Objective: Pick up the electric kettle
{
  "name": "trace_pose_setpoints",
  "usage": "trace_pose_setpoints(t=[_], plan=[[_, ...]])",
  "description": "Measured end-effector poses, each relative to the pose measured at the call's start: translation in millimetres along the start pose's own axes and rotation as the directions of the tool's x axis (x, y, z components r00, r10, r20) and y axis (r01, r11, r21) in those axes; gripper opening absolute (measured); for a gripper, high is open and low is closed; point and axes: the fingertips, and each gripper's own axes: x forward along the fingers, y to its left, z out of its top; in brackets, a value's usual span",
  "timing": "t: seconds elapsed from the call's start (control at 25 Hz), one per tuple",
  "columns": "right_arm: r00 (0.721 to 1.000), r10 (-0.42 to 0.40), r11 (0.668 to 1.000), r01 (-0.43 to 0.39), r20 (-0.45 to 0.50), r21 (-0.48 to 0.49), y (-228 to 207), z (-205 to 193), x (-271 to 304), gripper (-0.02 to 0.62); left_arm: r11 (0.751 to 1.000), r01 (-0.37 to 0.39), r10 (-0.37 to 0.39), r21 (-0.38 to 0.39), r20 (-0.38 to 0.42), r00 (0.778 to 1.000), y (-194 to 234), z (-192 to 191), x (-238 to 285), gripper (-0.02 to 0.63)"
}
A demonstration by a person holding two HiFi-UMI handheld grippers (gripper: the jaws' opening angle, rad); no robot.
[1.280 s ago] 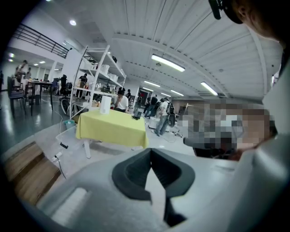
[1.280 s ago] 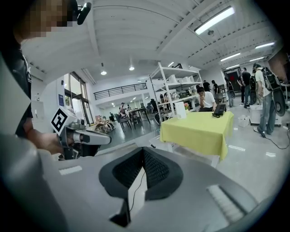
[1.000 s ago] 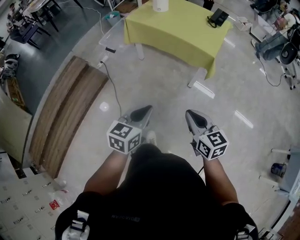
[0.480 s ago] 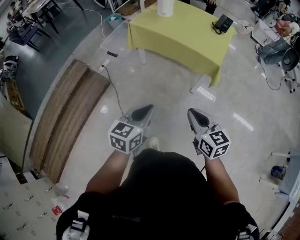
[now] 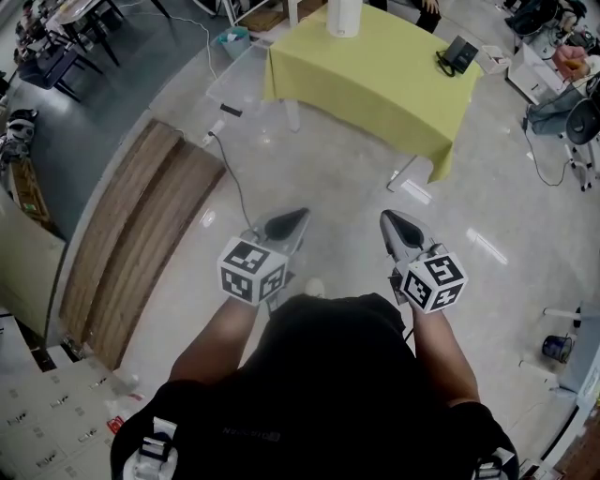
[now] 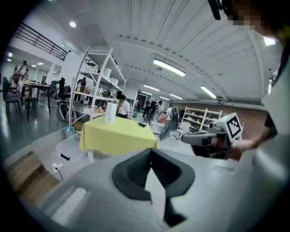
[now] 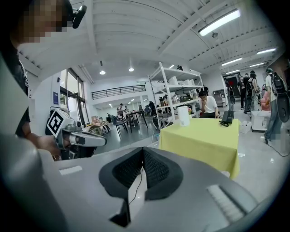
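At 9 o'clock in the head view, a strip of wooden flooring [image 5: 131, 244] runs diagonally. Toward 11 o'clock, a clear plastic bin [image 5: 234, 75] sits just beside the left edge of the table [image 5: 375, 89]. The table is draped in yellow-green and stands at 12 o'clock, well apart from both grippers.

The left gripper [image 5: 294, 217] points toward 12 o'clock. The left gripper view shows its jaws together with nothing between them.

The electric kettle [image 5: 343, 17], white and upright, stands at the table's far edge, toward its left corner.

The right gripper [image 5: 392, 221] is held level with the left one. Its jaws are likewise closed and empty.

A black telephone [image 5: 458, 54] lies at 1 o'clock on the table's right part.
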Motion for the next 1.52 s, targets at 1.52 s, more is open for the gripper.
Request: trace_pose_setpoints(t=[1.52], plan=[[1.0, -0.009, 0.999, 0.008, 0.023, 0.042, -43, 12, 26, 0.006, 0.997, 0.002, -0.003, -0.08, -0.006, 1.0, 26, 11, 34, 0.002]])
